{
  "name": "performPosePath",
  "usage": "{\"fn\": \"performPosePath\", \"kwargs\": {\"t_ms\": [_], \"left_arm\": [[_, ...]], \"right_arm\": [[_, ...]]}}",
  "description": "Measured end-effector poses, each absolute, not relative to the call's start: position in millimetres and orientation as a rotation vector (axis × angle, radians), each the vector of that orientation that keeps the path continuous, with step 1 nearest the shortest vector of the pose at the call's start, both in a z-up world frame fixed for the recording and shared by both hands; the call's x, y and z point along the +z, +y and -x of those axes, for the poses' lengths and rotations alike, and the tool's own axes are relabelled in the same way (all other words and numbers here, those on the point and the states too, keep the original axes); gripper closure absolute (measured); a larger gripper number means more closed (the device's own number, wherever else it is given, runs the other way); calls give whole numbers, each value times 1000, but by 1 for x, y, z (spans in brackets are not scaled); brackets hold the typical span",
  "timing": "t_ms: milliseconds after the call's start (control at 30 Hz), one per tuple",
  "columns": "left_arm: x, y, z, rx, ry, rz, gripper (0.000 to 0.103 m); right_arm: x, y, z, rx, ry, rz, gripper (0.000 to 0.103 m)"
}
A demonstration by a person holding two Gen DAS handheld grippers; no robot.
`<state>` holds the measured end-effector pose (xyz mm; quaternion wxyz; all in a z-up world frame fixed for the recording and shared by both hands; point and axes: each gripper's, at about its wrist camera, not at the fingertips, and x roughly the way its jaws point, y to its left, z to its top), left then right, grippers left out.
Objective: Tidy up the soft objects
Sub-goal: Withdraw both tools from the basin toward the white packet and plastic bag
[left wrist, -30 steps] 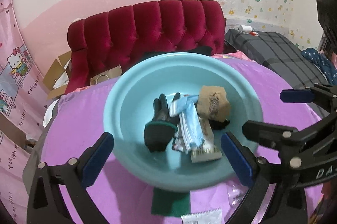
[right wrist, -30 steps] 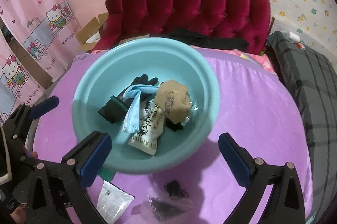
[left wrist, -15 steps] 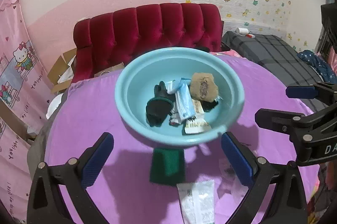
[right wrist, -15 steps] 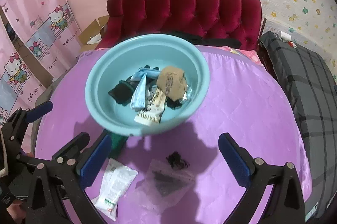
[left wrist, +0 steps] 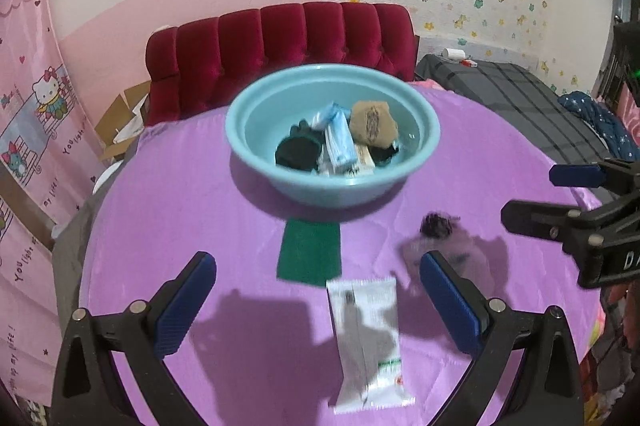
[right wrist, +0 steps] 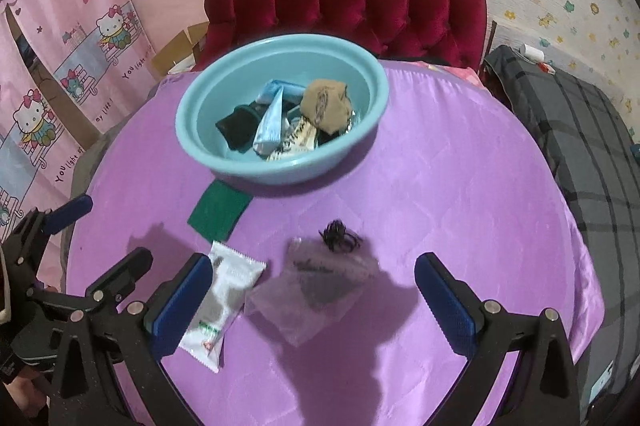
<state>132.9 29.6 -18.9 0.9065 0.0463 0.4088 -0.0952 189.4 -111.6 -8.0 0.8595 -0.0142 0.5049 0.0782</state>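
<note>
Both the left gripper (left wrist: 316, 300) and the right gripper (right wrist: 314, 300) hang spread and empty above the purple table (right wrist: 460, 186), where the blue basin (right wrist: 360, 154) holds soft items and a white packet (left wrist: 366, 338), green cloth (left wrist: 310, 252) and clear bag (right wrist: 316, 290) lie near it.

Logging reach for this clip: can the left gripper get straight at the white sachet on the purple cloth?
Probably yes. The left gripper is open and empty, and the white sachet lies flat between its jaws, nothing on top. The green cloth sits just beyond, apart from the path.
</note>
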Motion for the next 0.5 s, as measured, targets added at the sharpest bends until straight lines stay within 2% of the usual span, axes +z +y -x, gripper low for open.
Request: {"fn": "performPosePath", "kwargs": {"t_ms": [500], "left_arm": [[-64, 38, -90, -208, 905, -55, 0]], "right_arm": [[-53, -118, -147, 151, 1073, 4, 0]]}}
